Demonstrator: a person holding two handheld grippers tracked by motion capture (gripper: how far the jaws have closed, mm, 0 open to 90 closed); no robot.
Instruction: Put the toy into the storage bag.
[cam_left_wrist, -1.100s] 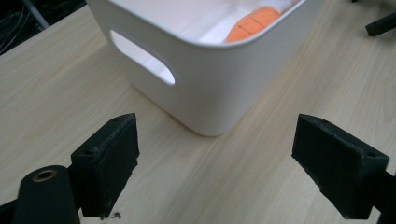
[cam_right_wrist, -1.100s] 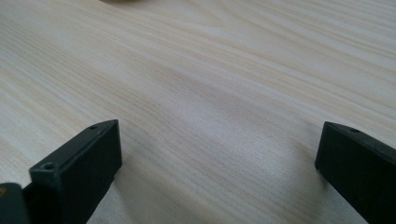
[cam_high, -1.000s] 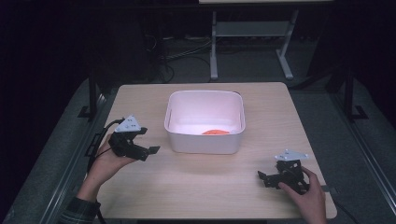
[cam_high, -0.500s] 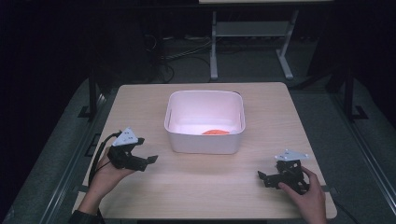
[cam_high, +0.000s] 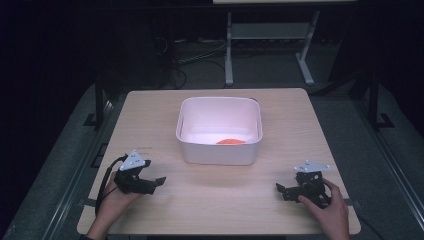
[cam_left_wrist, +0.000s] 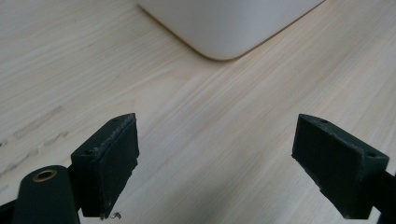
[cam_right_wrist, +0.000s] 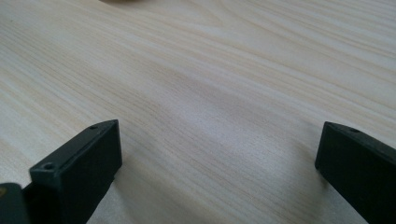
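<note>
Presently, my findings, item by item:

Table (cam_high: 215, 200): pale wood with fine straight grain, rounded corners; I see faint grey scuffs at the left of the left gripper view.
Tub (cam_high: 219, 130): white plastic, rectangular with rounded corners and smooth walls, standing at the table's middle, nearer the far edge.
Orange thing (cam_high: 230, 142): flat, orange, lying inside the tub against its near wall; the rim cuts off its lower part and I cannot make out what it is.
Left gripper (cam_high: 159, 181): black, matte, held low at the near left of the table, apart from the tub; jaws spread wide with bare wood between them, holding nothing.
Right gripper (cam_high: 280, 189): black, at the near right, well apart from the tub; jaws likewise parted and empty.
Pads (cam_left_wrist: 109, 158): blocky, with rough worn edges and small screw holes.
Views compared: the left gripper view gives me the tub's rounded bottom corner (cam_left_wrist: 224, 28) close up but not its inside. The high view alone shows the orange thing and the grey three-cornered plates.
</note>
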